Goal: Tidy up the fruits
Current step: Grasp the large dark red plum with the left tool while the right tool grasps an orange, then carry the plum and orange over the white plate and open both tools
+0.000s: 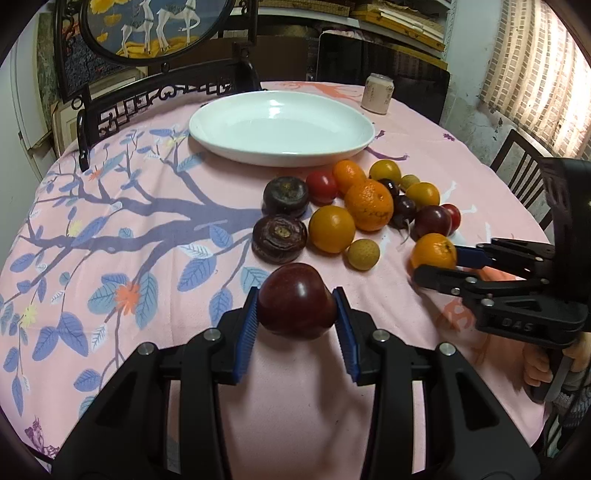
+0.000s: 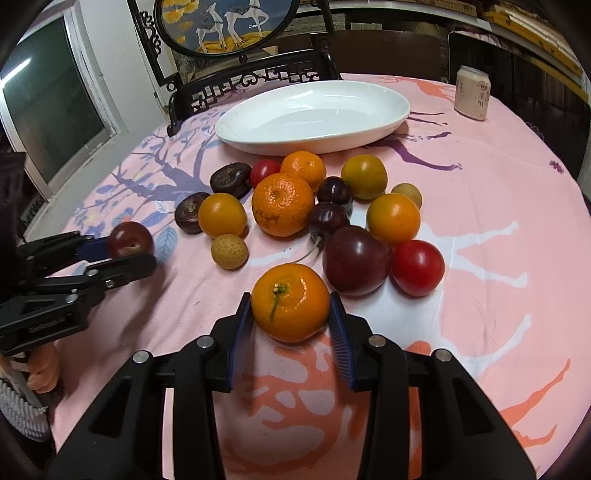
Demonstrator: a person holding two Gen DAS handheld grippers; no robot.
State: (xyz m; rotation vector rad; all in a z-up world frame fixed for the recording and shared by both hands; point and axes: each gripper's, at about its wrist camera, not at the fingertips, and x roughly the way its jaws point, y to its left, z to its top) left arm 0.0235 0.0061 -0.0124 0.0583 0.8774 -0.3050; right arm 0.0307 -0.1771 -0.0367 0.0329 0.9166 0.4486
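A pink tablecloth [image 1: 110,229] with blue branches and leaves covers the round table. A pale drink can [image 1: 377,93] stands on it near the far edge. Behind the tablecloth is a dark carved chair [image 2: 236,83] and a round deer picture [image 2: 225,22].

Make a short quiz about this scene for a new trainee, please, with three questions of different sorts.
1. True or false: the plate already holds fruit.
2. What does the right tool grip? A) tomato B) mandarin C) can
3. Fill in: the left tool is shut on a dark red ____.

Key:
1. False. It is empty.
2. B, the mandarin.
3. plum.
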